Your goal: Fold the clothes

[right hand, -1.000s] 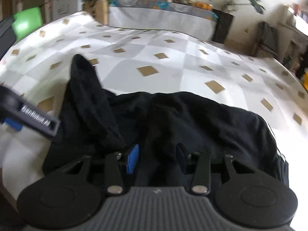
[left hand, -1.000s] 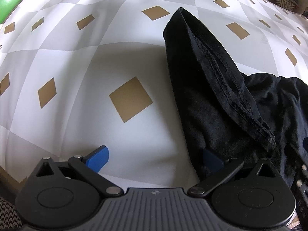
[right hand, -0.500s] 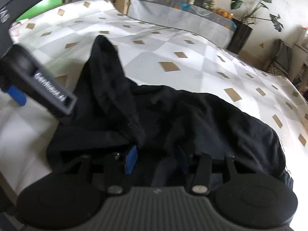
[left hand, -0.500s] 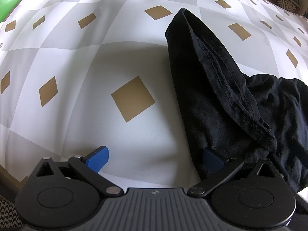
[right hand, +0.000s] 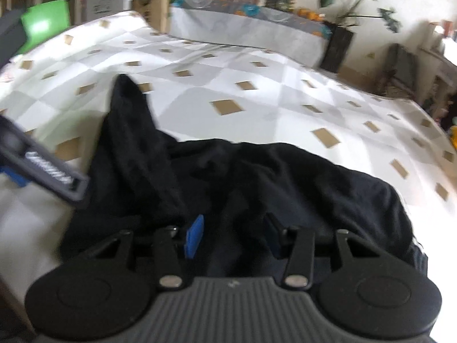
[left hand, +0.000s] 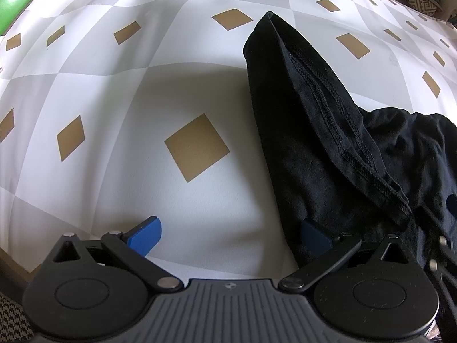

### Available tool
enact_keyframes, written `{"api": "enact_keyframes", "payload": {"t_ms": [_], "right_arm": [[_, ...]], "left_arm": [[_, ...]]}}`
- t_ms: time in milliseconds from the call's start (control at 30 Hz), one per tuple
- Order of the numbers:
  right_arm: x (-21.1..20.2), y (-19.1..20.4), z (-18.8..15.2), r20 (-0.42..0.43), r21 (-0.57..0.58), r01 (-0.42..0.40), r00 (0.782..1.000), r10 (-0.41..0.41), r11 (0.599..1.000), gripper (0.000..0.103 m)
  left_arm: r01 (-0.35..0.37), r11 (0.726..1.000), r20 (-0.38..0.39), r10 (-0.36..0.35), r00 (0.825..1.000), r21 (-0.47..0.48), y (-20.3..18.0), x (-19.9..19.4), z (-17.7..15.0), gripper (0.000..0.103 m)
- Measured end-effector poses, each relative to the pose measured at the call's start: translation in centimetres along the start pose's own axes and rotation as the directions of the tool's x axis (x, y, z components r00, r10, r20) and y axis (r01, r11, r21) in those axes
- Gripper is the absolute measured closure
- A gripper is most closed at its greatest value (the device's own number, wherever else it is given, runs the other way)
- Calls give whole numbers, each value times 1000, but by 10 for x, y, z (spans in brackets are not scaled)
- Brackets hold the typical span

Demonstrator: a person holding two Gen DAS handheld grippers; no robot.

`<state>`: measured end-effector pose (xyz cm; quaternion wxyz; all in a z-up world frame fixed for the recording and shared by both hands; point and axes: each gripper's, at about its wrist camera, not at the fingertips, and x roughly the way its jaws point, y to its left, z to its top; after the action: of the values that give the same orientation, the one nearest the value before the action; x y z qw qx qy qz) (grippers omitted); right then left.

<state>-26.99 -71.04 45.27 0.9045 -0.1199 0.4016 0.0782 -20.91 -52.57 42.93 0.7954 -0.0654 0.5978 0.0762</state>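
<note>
The left gripper's (left hand: 230, 235) fingers stand wide apart, the right gripper's (right hand: 232, 235) part-spread over the black garment (right hand: 257, 183) at twelve o'clock, grip unclear.

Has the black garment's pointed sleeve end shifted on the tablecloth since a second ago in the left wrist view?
No. The sleeve tip of the black garment still sits just right of the same tan diamond on the tablecloth.

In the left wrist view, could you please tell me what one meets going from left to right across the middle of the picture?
Small tan diamond on the patterned tablecloth → large tan diamond → upright fold of the black garment with its stitched hem → crumpled rest of the garment.
</note>
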Motion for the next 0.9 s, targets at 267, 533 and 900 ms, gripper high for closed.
{"api": "enact_keyframes", "payload": {"t_ms": [267,533,900], "right_arm": [[-5,26,-2,-12,-170,-50,999,49,984,63],[-3,43,-5,-8,-394,-44,999,44,918,83],[8,26,13,-66,-299,-156,988,143,941,100]], "left_arm": [[4,1000,-7,-4,1000,-6,2,-1,0,0],[6,1000,-12,-6,1000,-9,5,-1,0,0],[-1,1000,19,1,1000,-5,5,-11,2,0]]}}
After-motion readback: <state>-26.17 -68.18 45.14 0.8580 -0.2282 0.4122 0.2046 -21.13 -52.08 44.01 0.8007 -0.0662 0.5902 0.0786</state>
